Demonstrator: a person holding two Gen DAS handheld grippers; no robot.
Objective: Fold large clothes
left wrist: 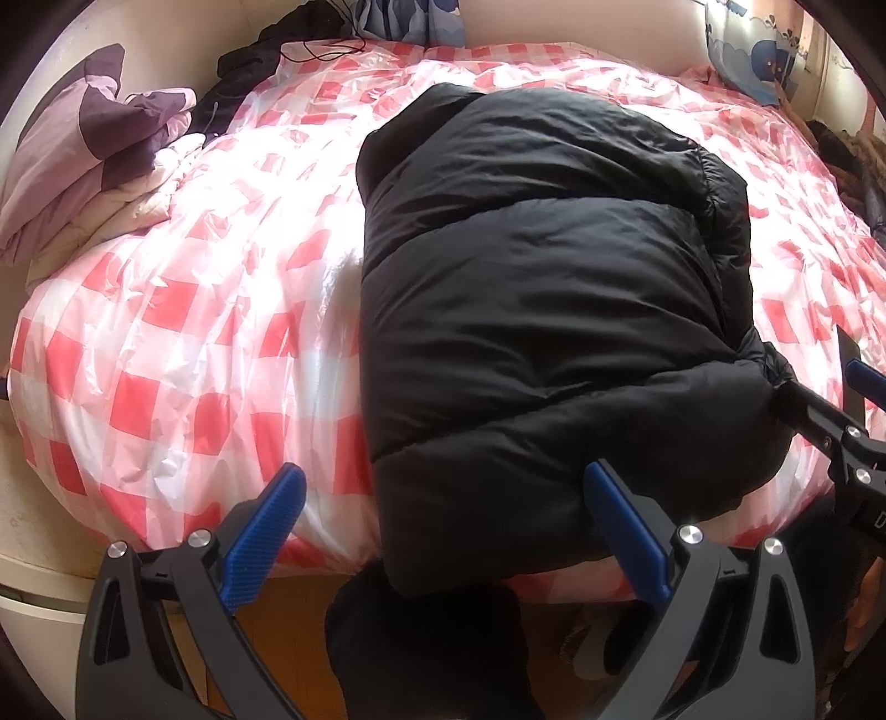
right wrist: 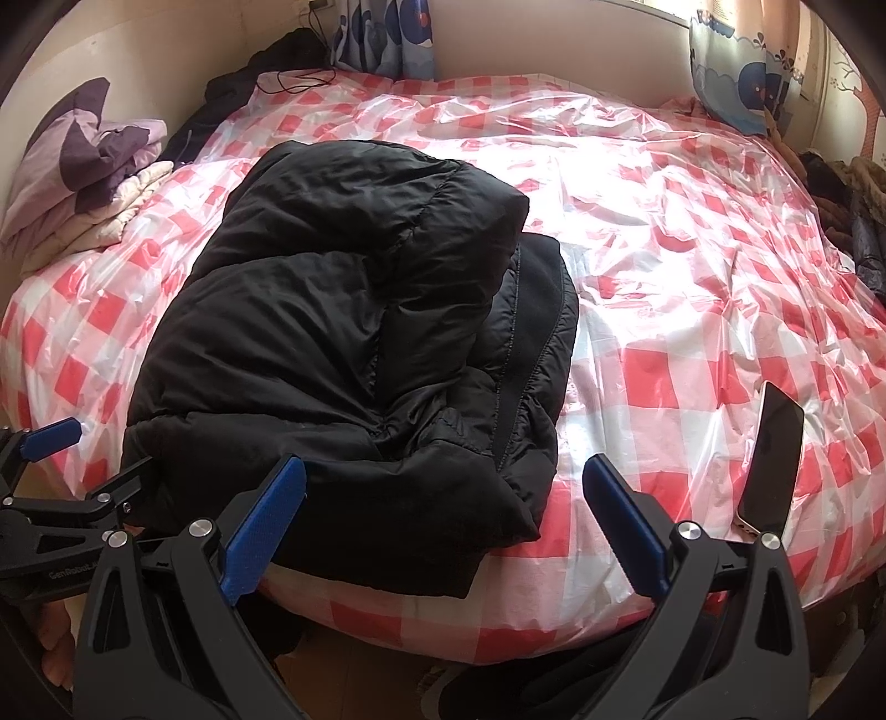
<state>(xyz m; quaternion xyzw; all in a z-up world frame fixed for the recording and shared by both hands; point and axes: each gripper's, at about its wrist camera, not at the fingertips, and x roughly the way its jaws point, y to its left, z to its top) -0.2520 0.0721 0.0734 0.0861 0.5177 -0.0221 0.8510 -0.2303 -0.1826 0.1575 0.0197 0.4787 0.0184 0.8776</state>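
1. Jacket (left wrist: 542,310), black and puffy, lies folded into a thick bundle on the bed in the left wrist view, its near end hanging slightly over the bed's front edge. The left gripper (left wrist: 443,531) hangs released at that edge, jaws spread wide, one blue finger (left wrist: 626,531) against the jacket's near corner and the other over the bedcover. To the jacket's right the right gripper (left wrist: 819,399) comes in from the side, one finger touching the jacket's corner.
2. Left of the jacket sits a heap of purple and cream bedding (left wrist: 94,166); beyond it, dark clothes (left wrist: 249,61) and a thin cable (left wrist: 326,52) lie by the wall. The bedcover (left wrist: 183,310) is red-and-white check under crinkled clear plastic.
3. In the right wrist view the jacket (right wrist: 354,343) sits left of centre, zipper edge facing right. The right gripper (right wrist: 443,520) is released, jaws wide apart, its left finger (right wrist: 266,515) over the jacket's near hem. The left gripper (right wrist: 83,465) shows at the jacket's left, also spread.
4. Right of the jacket, a phone (right wrist: 772,459) rests on the bedcover (right wrist: 692,266) near the front edge. Blue-patterned curtains (right wrist: 736,66) hang behind.
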